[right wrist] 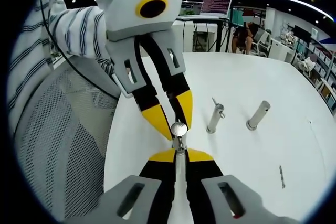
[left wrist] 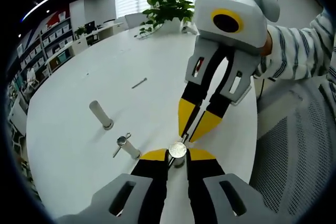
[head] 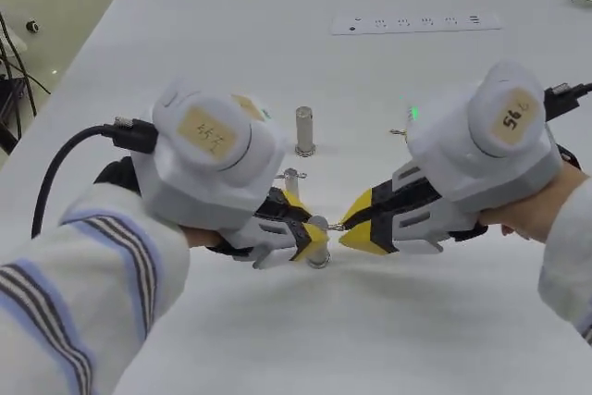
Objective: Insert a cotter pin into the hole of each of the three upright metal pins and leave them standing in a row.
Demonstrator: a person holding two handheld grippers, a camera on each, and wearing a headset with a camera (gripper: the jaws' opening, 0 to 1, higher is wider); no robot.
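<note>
Three short metal pins stand in a row on the white table (head: 388, 321). My left gripper (head: 313, 240) is shut on the nearest metal pin (head: 318, 254), whose round top (left wrist: 177, 150) sits between the yellow tips. From the right, my right gripper (head: 346, 226) is shut on a thin cotter pin (right wrist: 180, 157) and its end touches the side of that pin's head (right wrist: 179, 128). The middle pin (head: 292, 178) has a cotter pin through it (left wrist: 122, 141). The far pin (head: 304, 131) stands bare.
A loose cotter pin (head: 399, 133) lies right of the far pin. A white power strip (head: 416, 22) lies at the back. A black cable (head: 65, 150) trails from the left gripper. A mesh chair (right wrist: 63, 129) stands at the table's near edge.
</note>
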